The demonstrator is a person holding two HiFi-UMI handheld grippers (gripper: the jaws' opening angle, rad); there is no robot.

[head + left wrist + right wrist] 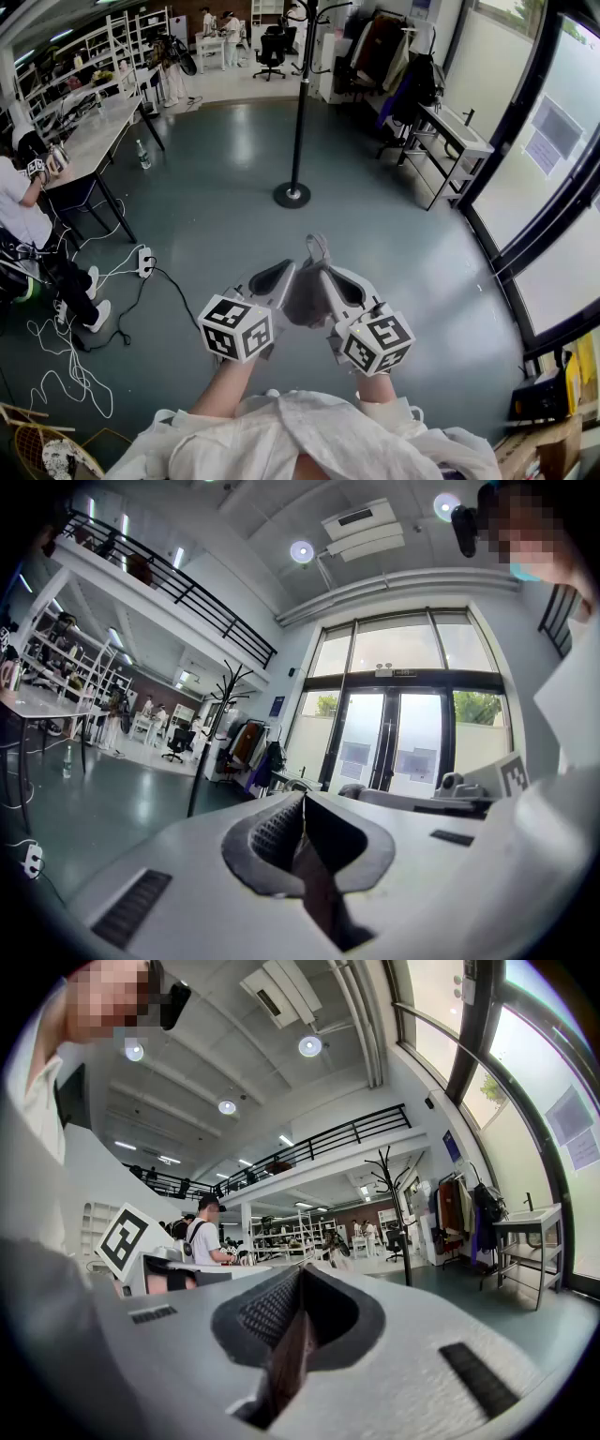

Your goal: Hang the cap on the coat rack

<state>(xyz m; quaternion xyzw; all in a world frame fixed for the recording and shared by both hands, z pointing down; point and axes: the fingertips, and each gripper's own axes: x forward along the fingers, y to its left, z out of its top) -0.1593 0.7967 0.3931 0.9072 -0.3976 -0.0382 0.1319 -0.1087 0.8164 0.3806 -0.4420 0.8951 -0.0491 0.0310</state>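
At 6 o'clock in the head view, a white garment [300, 436] covers the person's front, and two bare forearms reach up from it. The left claw [281, 277] and the right claw [333, 281] sit side by side just past them, near the centre, each with its black-and-white marker cube toward the person. Between them hangs the mauve-grey fabric cap [305, 292], with a narrow loop of it rising toward 12 o'clock. It is off the floor and well apart from the rack.

In the left gripper view the left claw [302, 803] is clenched on a dark brownish fold of the cap [319, 892]. In the right gripper view the right claw [300, 1279] is likewise clamped on a thin strip of the same fabric [291, 1354].

Farther out, a white power strip [145, 261] with trailing cables lies on the grey-green floor [225, 206] at 9 o'clock. Toward 12 o'clock the black metal coat rack [299, 103] stands upright on its round base, with bare floor between it and the cap. It shows at 10 o'clock in the left gripper view [211, 738] and at 2 o'clock in the right gripper view [401, 1227].

A long white worktop [89, 141] runs along 10 o'clock. Hanging clothes [384, 47] show near 1 o'clock, and tall windows [553, 159] fill 3 o'clock.
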